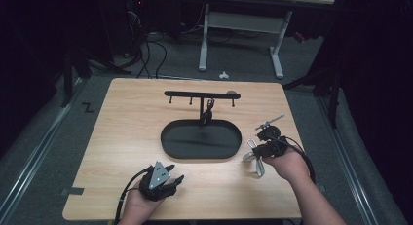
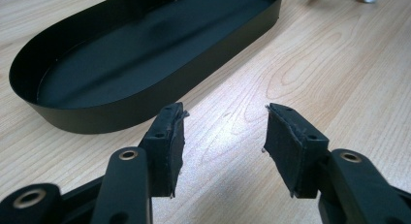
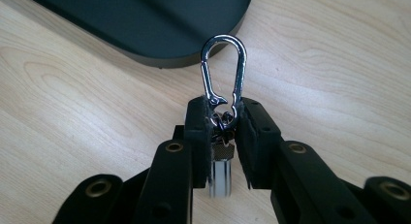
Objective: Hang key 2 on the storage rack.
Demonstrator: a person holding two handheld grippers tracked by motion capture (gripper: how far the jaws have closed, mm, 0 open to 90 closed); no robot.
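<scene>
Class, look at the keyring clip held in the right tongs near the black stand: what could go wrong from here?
1. The right tongs pinch the clip only at its lower end, so it might twist or slip.
2. The stand's pegs are small; the loop could miss one.
3. The tray lies between hand and stand; a dropped clip may land in it, and the open left tongs are too far off to help.

Wooden table (image 1: 126, 137) seen from above, bearing a black oval tray (image 1: 170, 149) at its centre. Behind the tray stands a black T-shaped rack (image 1: 195, 94) with small hooks along its bar. At lower left, the left gripper (image 1: 171, 176), topped by a grey three-cornered plate, rests low over the table with its jaws apart. At right, just beside the tray, the right gripper (image 1: 256, 148) holds a silver key clip (image 1: 253, 159). Behind the table, the white legs of a desk (image 1: 277, 54) stand on grey floor.
</scene>
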